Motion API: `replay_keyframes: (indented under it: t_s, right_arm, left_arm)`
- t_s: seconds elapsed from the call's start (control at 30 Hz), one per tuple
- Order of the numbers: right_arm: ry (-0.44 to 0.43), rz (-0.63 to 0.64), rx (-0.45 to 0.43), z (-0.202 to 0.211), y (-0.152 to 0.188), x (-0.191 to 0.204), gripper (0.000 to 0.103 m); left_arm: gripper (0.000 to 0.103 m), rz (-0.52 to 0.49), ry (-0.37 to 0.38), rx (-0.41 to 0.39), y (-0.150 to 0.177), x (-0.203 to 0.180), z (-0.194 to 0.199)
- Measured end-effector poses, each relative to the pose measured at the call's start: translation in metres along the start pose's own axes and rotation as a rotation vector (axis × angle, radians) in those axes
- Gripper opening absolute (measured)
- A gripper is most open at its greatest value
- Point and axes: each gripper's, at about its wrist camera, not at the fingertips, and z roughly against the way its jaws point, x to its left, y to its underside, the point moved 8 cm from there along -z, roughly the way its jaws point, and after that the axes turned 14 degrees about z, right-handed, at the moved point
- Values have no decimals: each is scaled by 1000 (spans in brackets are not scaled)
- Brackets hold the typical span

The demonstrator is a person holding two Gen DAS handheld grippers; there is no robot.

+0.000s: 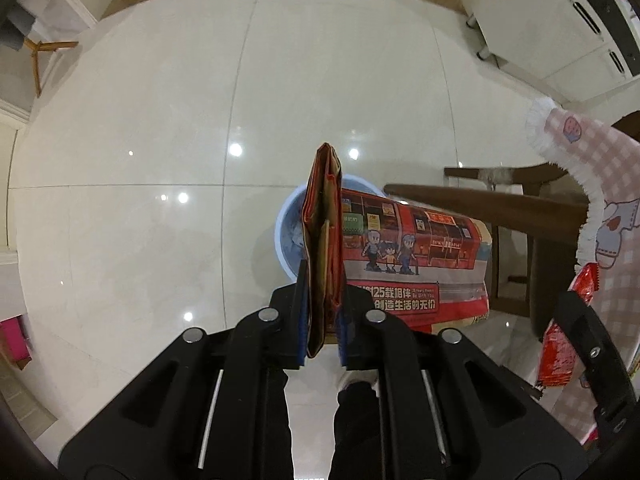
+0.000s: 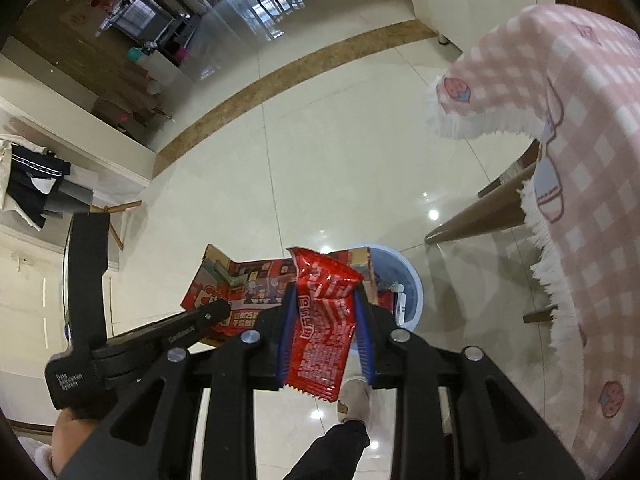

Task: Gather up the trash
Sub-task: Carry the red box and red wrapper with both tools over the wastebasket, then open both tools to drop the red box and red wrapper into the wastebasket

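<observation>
Trash: flattened red carton [image 1: 325, 240] clamped in left tongs [image 1: 323, 320], red snack wrapper [image 2: 324, 320] clamped in right tongs [image 2: 326, 332] | step: carrying both to blue bin [image 1: 286, 236] at frame centre | next: centre over rim, part tongs | obstacles: wooden chair [image 1: 520, 216] and pink checked cloth [image 2: 580, 200] crowd bin's right; wide carton may overhang.

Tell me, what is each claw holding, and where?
Left gripper: flattened red carton, pinched at one folded edge. Right gripper: red snack wrapper, gripped by its side edges.
</observation>
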Motion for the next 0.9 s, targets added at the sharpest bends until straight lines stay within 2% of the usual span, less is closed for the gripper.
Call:
replay_keyframes:
  t_s: [0.17,0.2,0.23,0.27,0.3,0.47,0.9]
  right_arm:
    - [13,-14,20,-8,5,2,27]
    - [12,-18,24,-10,6,3,27]
    - [11,-19,27,-11,9,1,27]
    - [12,-19,31,-13,9,2,27]
    - [14,-21,34,-15,9,1,27]
    - [19,-22,48,-20,14,0,27]
    - [21,-4,43,-22,11,8,27]
  left_arm:
    - [21,-23,10,44,0,-7,-8]
    - [27,-23,17,58,2,-7,-10]
    - [39,-23,35,83,4,-9,-13]
    - [48,-23,48,101,6,-11,-16]
    - [51,-27,56,107,9,-12,-17]
    - [52,-43,100,133,19,-17,-14]
    - [54,-16,137,100,14,-6,15]
